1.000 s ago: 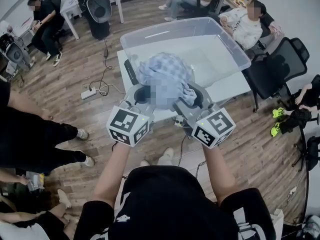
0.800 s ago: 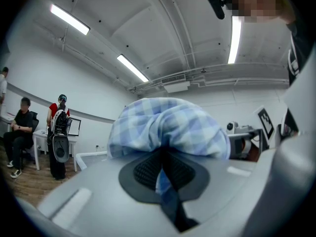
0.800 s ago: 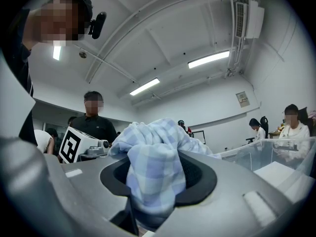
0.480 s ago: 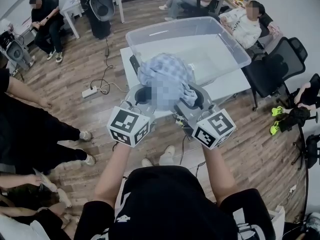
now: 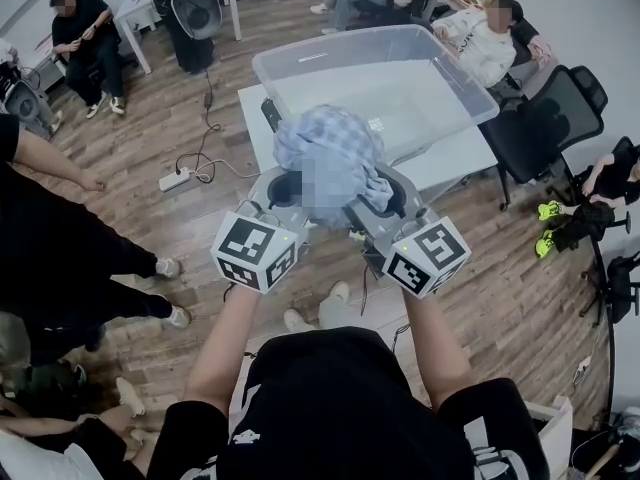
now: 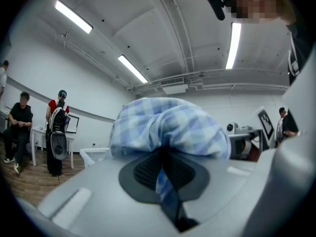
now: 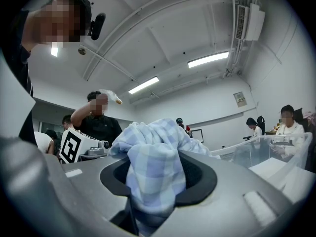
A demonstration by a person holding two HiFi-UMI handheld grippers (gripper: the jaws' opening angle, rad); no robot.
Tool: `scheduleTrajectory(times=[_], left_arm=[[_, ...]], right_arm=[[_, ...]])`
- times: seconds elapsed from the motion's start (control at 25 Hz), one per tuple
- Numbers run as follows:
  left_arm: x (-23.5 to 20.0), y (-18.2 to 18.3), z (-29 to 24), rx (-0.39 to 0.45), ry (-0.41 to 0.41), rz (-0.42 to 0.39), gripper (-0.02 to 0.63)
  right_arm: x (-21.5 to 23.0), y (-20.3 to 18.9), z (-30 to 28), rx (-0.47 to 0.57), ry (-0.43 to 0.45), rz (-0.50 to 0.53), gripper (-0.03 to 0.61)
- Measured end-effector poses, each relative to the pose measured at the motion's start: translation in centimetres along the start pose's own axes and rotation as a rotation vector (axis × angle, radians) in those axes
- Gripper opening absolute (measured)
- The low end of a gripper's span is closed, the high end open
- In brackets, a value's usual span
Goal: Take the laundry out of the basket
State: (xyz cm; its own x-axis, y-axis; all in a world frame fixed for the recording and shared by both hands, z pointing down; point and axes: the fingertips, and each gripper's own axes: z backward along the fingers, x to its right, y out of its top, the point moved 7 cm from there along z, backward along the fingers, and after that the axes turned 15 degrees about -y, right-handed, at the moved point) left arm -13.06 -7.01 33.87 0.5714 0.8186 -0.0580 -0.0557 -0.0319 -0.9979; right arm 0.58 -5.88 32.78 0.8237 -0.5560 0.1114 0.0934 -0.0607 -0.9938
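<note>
Evenly lit from ceiling strip lights [image 7: 207, 59], glare blown out there. Heavy fisheye bending and dark vignetting seen at edges. Left tongs [image 6: 162, 168] rendered soft near the lens; head view sharp.

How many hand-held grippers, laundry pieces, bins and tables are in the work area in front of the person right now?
Hand-held grippers: 2, the left hand-held gripper and the right hand-held gripper, both clamped on the cloth
Blue checked cloth: 1
Clear plastic bin: 1
White table: 1
Total: 5
</note>
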Motion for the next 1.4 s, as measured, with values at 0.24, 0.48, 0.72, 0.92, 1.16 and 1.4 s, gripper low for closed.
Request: scheduleTrajectory(times=[0.24, 0.48, 0.72, 0.92, 1.16, 1.4], left_arm=[[0.3, -1.3, 0.7, 0.0, -0.015, 0.019, 0.008], [1.4, -1.5, 0.2, 0.001, -0.014, 0.02, 0.008], [2.2, -1.2, -0.8, -0.009, 0.002, 0.012, 0.008], [3.6, -0.7, -1.3, -0.009, 0.029, -0.001, 0.008], [5.0, 0.1, -1.7, -0.009, 0.046, -0.013, 0.008], [6.5, 0.1, -1.3, 0.008, 0.076, -0.027, 0.008]], right_arm=[[-0.7, -1.3, 0.6, -0.006, -0.016, -0.001, 0.184], [-0.2, -1.3, 1.7, 0.002, -0.016, -0.005, 0.184], [0.9, -1.0, 2.3, 0.005, 0.001, -0.015, 0.184], [1.6, -0.5, 3.4, 0.014, 0.026, -0.017, 0.184], [2.0, 0.4, 4.6, 0.018, 0.046, -0.008, 0.184], [1.8, 0.4, 5.8, 0.033, 0.08, -0.002, 0.184]])
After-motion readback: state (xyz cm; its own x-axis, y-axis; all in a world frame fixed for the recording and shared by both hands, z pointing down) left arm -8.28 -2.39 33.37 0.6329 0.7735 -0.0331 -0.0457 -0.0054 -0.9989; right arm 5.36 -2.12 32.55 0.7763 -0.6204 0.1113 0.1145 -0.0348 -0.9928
